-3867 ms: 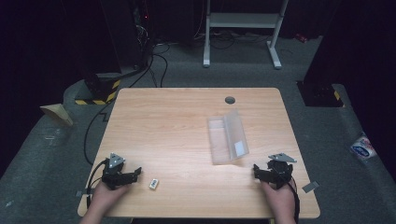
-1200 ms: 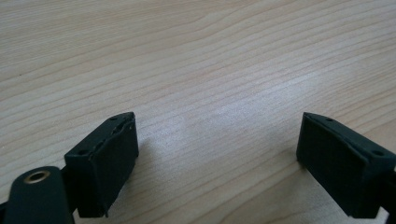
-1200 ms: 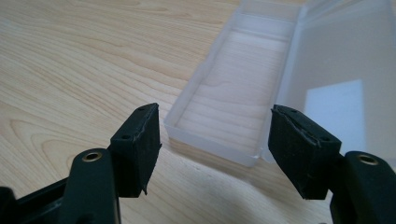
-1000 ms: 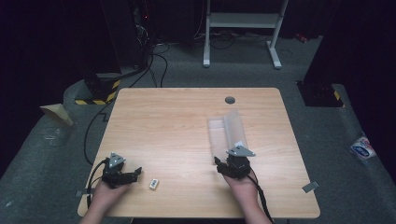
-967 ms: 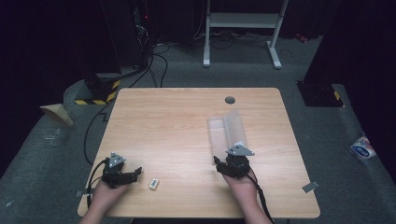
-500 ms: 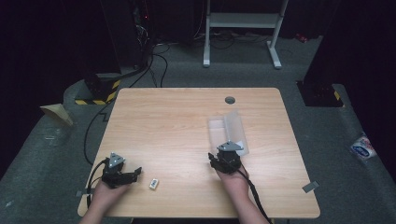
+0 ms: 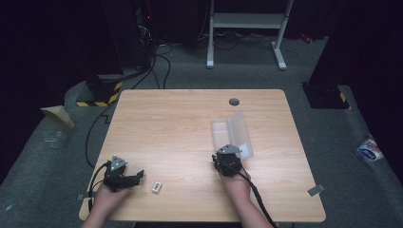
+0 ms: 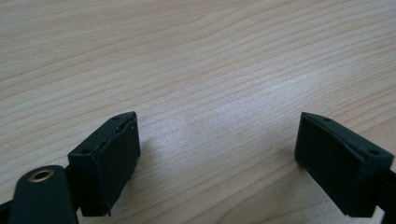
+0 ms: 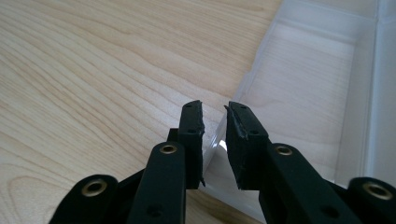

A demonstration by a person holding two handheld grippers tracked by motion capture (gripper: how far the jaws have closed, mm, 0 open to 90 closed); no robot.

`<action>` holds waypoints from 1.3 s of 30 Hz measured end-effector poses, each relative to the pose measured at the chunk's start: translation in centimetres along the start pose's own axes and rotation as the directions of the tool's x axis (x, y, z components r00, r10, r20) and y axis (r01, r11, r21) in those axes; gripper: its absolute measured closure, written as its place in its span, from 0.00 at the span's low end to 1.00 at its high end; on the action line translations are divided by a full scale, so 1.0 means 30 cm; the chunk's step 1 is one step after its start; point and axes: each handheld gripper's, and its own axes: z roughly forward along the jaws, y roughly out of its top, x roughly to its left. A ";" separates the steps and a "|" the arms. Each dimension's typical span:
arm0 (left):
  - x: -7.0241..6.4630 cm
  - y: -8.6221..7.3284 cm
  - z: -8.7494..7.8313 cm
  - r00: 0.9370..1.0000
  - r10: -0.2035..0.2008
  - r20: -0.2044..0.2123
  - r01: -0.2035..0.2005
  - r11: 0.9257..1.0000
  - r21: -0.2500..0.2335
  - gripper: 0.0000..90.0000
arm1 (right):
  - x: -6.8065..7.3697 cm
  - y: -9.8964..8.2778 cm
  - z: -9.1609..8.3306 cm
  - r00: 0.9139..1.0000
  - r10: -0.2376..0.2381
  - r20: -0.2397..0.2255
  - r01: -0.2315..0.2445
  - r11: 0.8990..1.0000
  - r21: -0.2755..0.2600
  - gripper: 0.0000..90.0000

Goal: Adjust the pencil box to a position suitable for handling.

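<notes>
Left claw [image 7: 139,175] sits low on the counter [image 7: 180,123] at about 7 o'clock, held by the person's left hand [image 7: 110,194], its black cable looping off the near-left edge. In the left gripper view the jaws stand wide apart with only bare wood grain between them; nothing gripped.

Just right of that claw, at roughly 6:30, a small white tag [image 7: 157,187] lies flat on the wood, apart from the jaws.

Right claw [image 7: 226,153] is at about 5 o'clock from counter centre, held by the right hand [image 7: 236,181], grey three-cornered plate on top, cable trailing back over the near edge. It reaches the near corner of a clear plastic box [image 7: 232,133], which lies open at roughly 3 o'clock, lid tilted up along its right side. In the right gripper view the claw [image 9: 215,123] has its jaws drawn close, a narrow gap left, with the box's [image 9: 308,84] thin transparent near edge running between them. Whether the pads actually pinch that edge, cannot tell; the jaws look nearly closed around it.

A small dark round grommet [image 7: 234,101] sits in the counter at 1 o'clock, near the far edge, well apart from the box.
</notes>
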 end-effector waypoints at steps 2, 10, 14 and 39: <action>0.000 0.000 0.000 1.000 0.000 0.000 0.000 1.000 0.000 0.16 | -0.003 -0.004 0.005 1.000 0.001 0.000 -0.001 1.000 0.002 0.86; -0.001 -0.001 0.000 1.000 -0.002 -0.002 0.002 1.000 -0.002 0.16 | -0.004 -0.005 0.006 1.000 0.008 0.003 -0.008 1.000 0.005 0.86; -0.001 -0.001 0.000 1.000 -0.002 -0.002 0.002 1.000 -0.002 0.16 | -0.004 -0.006 0.007 1.000 0.010 0.000 -0.010 1.000 -0.001 0.87; -0.001 -0.001 0.000 1.000 -0.007 -0.003 0.007 1.000 -0.005 0.16 | 0.013 -0.059 -0.045 0.998 -0.016 -0.059 0.016 1.000 -0.008 0.87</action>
